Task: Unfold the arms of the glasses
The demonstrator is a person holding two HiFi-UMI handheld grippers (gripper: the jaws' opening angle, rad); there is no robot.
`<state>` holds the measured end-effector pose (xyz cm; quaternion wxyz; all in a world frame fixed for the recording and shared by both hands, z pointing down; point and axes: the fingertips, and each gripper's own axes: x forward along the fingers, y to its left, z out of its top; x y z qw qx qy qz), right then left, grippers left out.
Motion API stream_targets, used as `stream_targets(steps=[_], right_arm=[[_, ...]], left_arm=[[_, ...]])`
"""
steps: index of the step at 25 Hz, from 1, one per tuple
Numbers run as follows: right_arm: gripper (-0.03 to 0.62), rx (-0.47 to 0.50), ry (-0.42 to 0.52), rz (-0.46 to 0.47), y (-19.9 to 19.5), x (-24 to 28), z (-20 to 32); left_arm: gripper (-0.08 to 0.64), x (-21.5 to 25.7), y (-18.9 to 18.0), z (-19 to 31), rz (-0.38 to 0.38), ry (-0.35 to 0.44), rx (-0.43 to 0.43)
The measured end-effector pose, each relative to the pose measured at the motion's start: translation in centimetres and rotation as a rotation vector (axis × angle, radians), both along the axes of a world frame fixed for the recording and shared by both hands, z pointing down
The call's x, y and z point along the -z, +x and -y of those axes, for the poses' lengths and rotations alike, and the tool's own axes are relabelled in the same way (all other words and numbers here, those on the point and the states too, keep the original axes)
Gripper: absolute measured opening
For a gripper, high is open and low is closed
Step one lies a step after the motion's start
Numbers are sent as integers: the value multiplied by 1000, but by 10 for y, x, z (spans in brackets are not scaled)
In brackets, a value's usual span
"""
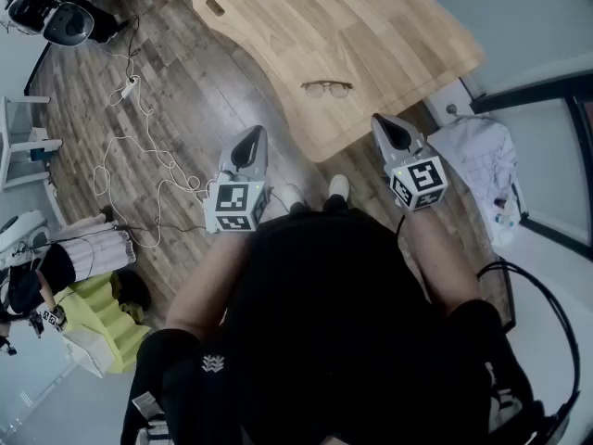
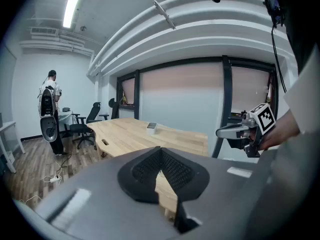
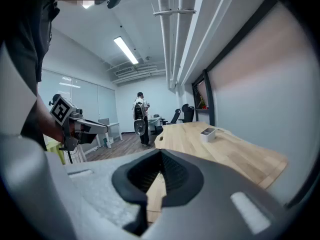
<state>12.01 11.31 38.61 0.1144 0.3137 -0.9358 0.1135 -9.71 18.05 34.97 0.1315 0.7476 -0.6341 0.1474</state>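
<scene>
A pair of thin-framed glasses (image 1: pixel 326 87) lies on the light wooden table (image 1: pixel 371 35) near its front edge; how its arms lie is too small to tell. My left gripper (image 1: pixel 250 139) hovers over the floor, short of the table and to the left of the glasses. Just off the table's edge, my right gripper (image 1: pixel 387 124) sits to the right of the glasses. Both are shut and hold nothing. In the left gripper view the left gripper's (image 2: pixel 160 156) dark pads meet at their tips, and the right gripper (image 2: pixel 239 131) shows beyond. The right gripper (image 3: pixel 161 159) looks the same in its own view.
A small white box (image 2: pixel 152 127) stands far back on the table. A person (image 2: pixel 48 111) stands across the room near office chairs (image 2: pixel 85 126). Cables and a power strip (image 1: pixel 130 89) lie on the wood floor, with a white bag (image 1: pixel 482 160) at the right.
</scene>
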Motion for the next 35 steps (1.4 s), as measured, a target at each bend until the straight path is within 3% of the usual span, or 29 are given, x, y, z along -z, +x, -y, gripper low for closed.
stream_targets(steps=[11,20,35], right_arm=[[0,74,-6,-24,5,-23,20],[0,162,-57,-41,-34,-35,41],[0,212,-96,-288,-100,-66,86]], left_arm=[[6,-14,22,12,43,19,7],[6,-23,0,37,40,7,24],[6,-47,-22,139,-57,-7,-202]])
